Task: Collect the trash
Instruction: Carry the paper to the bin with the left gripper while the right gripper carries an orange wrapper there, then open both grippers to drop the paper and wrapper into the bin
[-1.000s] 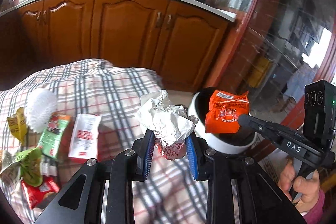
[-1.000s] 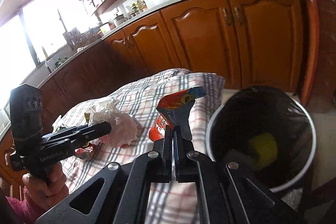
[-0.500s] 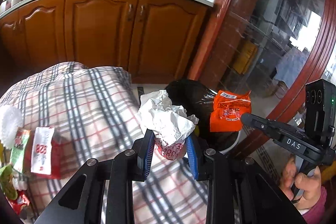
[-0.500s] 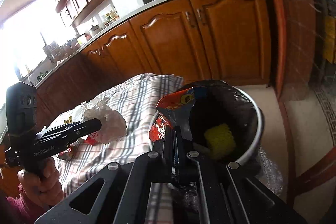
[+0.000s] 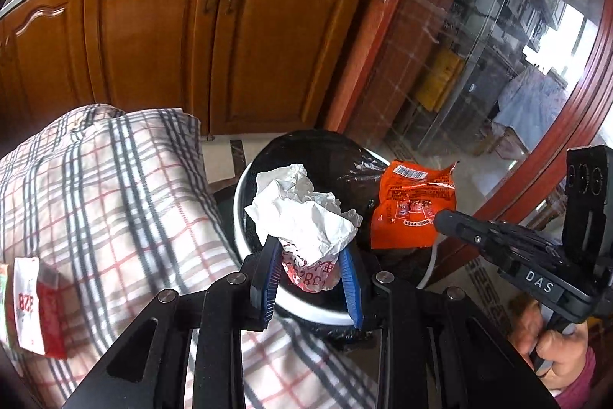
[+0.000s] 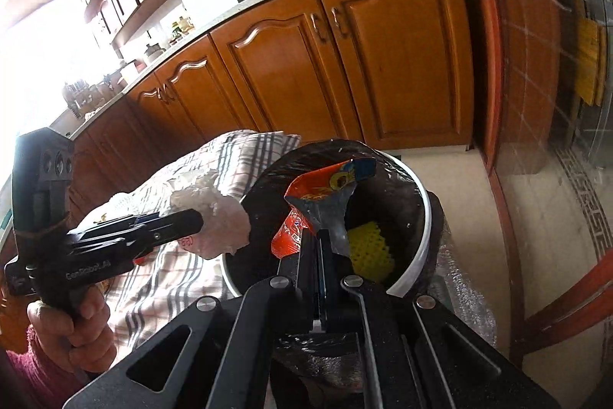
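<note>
Both grippers have swung from over the plaid cloth (image 5: 115, 202) to above the bin (image 5: 239, 217), left gripper (image 5: 311, 275) pinching light, crushable crumpled paper (image 5: 302, 217), right gripper (image 6: 318, 248) clamped on a thin, slippery orange wrapper (image 5: 415, 206)

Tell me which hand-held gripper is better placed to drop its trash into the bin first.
Right, probably: its orange wrapper hangs over the bin opening, while the left's crumpled paper sits nearer the rim.

Red-white packet (image 5: 32, 305) cut off at frame edge (print unreadable).
</note>
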`<state>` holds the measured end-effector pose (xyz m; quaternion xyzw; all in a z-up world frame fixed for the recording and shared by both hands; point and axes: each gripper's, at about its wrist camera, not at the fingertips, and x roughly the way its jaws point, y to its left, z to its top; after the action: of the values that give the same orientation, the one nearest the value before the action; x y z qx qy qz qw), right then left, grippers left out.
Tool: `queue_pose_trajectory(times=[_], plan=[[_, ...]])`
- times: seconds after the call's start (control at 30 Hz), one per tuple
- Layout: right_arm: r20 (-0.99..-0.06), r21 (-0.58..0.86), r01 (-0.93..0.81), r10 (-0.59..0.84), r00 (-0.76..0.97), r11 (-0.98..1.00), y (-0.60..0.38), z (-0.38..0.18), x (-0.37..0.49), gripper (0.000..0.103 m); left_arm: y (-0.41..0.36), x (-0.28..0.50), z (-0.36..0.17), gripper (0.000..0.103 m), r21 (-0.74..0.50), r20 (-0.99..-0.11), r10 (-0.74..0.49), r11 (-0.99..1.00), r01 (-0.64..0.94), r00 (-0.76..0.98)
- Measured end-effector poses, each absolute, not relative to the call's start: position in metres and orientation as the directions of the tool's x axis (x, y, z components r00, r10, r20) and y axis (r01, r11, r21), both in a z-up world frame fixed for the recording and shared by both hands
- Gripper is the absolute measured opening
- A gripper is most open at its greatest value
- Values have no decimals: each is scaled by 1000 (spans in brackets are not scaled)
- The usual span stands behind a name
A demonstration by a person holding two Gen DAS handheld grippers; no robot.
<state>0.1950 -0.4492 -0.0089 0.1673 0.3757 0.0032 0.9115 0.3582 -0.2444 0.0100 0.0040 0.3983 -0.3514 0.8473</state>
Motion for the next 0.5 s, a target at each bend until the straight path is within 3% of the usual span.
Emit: queue_pose_trajectory(times=[0.27,0.43,0.5], plan=[[-707,299,119,136,694,947,-454,-14,204,1,-266,369,2,35,-257,-702,-581,746,615,412],[-708,332,137,151,690,933,-463,-18,208,19,-272,370,-2,53,-240,-714,-566,750,616,411],[-700,344,143,152,698,928,-466,-18,205,40,-273,369,-3,58,-244,-712,-568,752,613,414]])
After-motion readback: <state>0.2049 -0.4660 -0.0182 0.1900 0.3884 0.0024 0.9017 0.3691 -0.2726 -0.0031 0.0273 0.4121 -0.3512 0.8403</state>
